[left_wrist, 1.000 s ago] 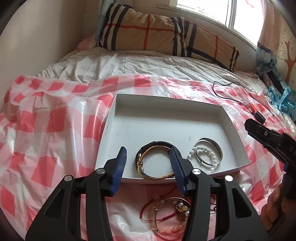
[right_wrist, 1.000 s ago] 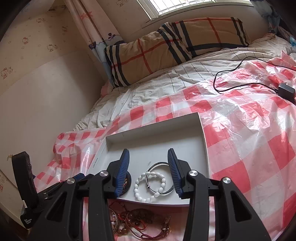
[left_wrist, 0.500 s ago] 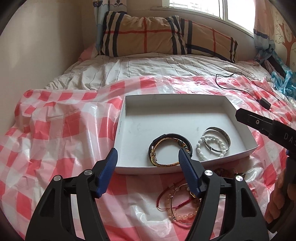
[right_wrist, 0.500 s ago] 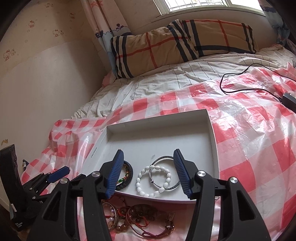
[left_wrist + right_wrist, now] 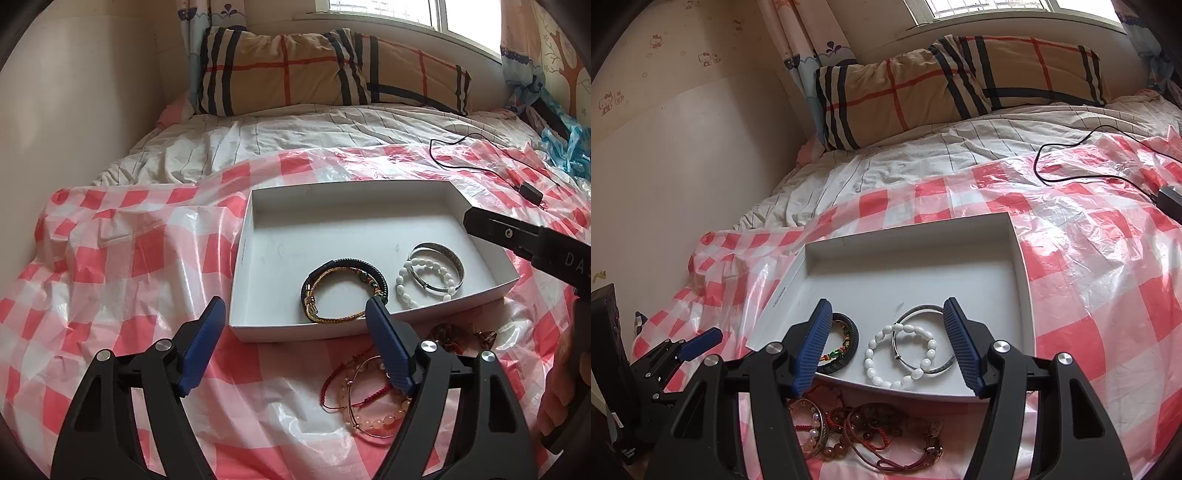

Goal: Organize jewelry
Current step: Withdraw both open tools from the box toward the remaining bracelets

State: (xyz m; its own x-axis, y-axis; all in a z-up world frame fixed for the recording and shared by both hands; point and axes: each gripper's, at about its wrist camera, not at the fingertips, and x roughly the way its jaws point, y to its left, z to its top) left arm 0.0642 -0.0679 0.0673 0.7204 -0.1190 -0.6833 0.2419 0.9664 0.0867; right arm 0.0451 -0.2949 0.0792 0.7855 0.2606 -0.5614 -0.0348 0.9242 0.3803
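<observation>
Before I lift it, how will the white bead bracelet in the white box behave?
The white bead bracelet is probably floppy, since separate beads on a string should sag when one side is pinched. The glossy, rounded beads may slip between the pads. It overlaps the silver metal bangle in the white shallow box, so it may drag that.

Both cameras look forward along their own blue-padded fingers, down across the bed toward the plaid pillow [image 5: 325,70] and window. The left wrist view sits near the white tray's [image 5: 240,258] front-left corner; the right wrist view hangs over its front edge (slightly closer). Both share the tray [image 5: 1023,280], the white bead bracelet [image 5: 424,282] [image 5: 901,354] and the checkered plastic sheet [image 5: 129,258].
</observation>
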